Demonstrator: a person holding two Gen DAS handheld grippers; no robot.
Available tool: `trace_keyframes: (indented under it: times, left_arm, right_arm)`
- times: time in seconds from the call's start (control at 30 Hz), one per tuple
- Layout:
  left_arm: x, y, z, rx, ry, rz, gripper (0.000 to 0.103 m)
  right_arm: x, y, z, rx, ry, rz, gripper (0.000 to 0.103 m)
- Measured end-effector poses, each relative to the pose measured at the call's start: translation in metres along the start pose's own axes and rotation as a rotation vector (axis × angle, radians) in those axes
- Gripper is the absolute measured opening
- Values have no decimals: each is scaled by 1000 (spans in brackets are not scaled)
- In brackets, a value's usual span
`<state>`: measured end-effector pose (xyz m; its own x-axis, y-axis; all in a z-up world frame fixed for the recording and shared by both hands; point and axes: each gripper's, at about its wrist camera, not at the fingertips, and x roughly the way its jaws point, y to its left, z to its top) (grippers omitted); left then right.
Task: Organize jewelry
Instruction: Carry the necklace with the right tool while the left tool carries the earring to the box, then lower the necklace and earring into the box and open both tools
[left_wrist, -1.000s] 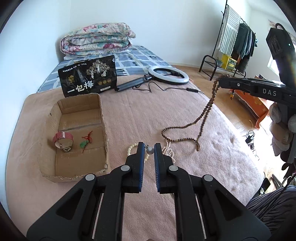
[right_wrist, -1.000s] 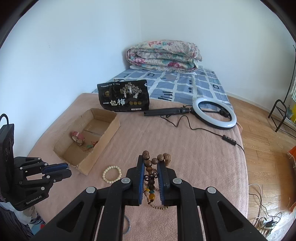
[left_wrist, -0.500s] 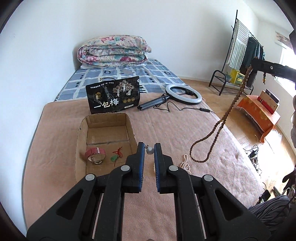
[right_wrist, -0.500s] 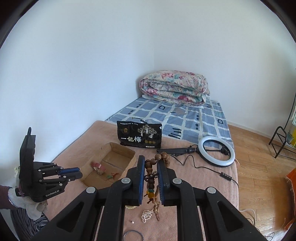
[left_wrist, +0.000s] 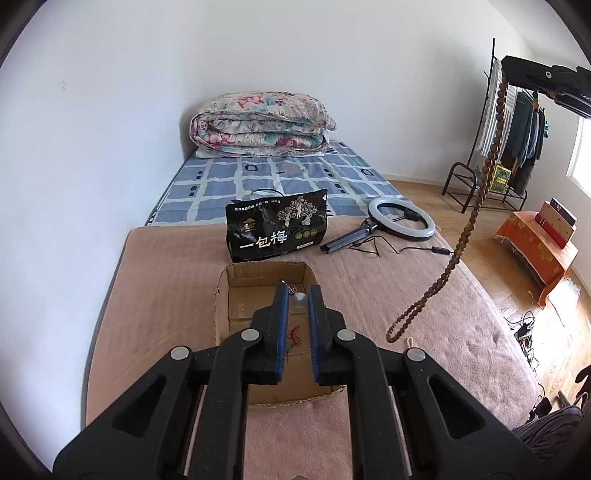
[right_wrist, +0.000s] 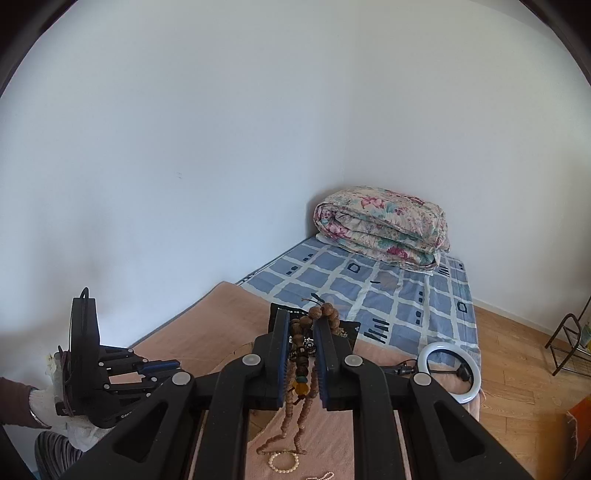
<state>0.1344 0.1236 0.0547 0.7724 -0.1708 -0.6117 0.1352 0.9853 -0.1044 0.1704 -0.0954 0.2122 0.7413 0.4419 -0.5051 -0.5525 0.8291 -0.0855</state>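
Observation:
My left gripper (left_wrist: 297, 292) is shut on a small pale bead with a metal hook (left_wrist: 298, 298) and hovers over the open cardboard box (left_wrist: 221, 295). A red-string trinket (left_wrist: 293, 338) lies inside the box. My right gripper (right_wrist: 301, 318) is shut on a long brown bead necklace (right_wrist: 327, 314), and its strand (right_wrist: 295, 417) hangs down to the pink blanket. In the left wrist view, the right gripper (left_wrist: 508, 74) is high at the upper right. The necklace (left_wrist: 480, 192) dangles from it, clear of the blanket. The left gripper (right_wrist: 166, 369) shows at the lower left of the right wrist view.
A black snack bag (left_wrist: 277, 230) stands behind the box, with a ring light (left_wrist: 400, 218) and its cable beside it. A white bead bracelet (right_wrist: 283, 461) lies on the blanket (left_wrist: 166, 295). A folded quilt (left_wrist: 258, 125) sits by the wall. A clothes rack (left_wrist: 517, 155) stands at the right.
Both grippers have risen. The brown necklace has come up off the blanket and hangs free. My left gripper has moved from beside the box to above it, still holding the bead.

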Motion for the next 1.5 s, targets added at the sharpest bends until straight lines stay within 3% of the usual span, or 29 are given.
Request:
trace_keyframes:
  times: [0.23, 0.53, 1.07, 1.5]
  left_arm:
    - [21, 31, 4, -54, 29, 17, 8]
    - [55, 45, -6, -66, 74, 19, 8]
    - [136, 40, -69, -79, 247, 14, 8]
    - [164, 46, -96, -86, 319, 63, 8]
  right_arm:
    - [50, 20, 7, -2, 41, 33, 11]
    - [113, 31, -8, 6, 106, 65, 11]
    - [226, 38, -128, 125, 362, 134, 11]
    - [256, 52, -181, 149, 459, 130, 11]
